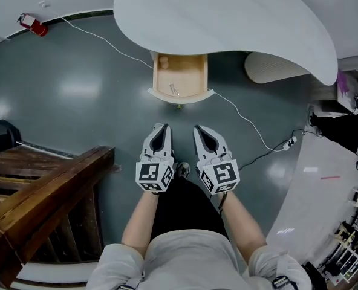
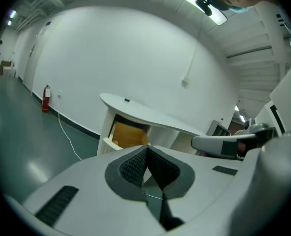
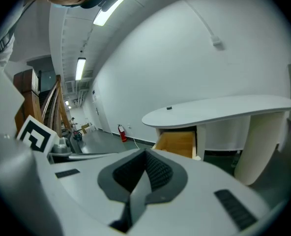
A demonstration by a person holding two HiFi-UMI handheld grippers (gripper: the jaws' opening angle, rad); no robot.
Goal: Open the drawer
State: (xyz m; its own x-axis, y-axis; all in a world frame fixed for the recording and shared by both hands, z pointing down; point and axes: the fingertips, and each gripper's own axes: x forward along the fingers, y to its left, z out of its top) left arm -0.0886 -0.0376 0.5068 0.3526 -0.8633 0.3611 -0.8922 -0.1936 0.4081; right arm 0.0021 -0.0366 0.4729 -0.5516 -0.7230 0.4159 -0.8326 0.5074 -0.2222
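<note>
The white left gripper [image 1: 162, 128] has its fingers pinched together on nothing, resting near the person's tummy. Ahead, the light wooden drawer [image 1: 191, 74] sticks out from under the white rounded desk [image 1: 227, 17], so the job looks done. The white right gripper [image 1: 202, 130] is pinched together and empty too.

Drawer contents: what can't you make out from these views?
- Head view: the small items in the drawer are too small to identify; the desk top covers its back end.
- Left gripper view: the left hand-held gripper cuts off the drawer's lower part; contents hidden.
- Right gripper view: the drawer's side wall hides the contents.
</note>
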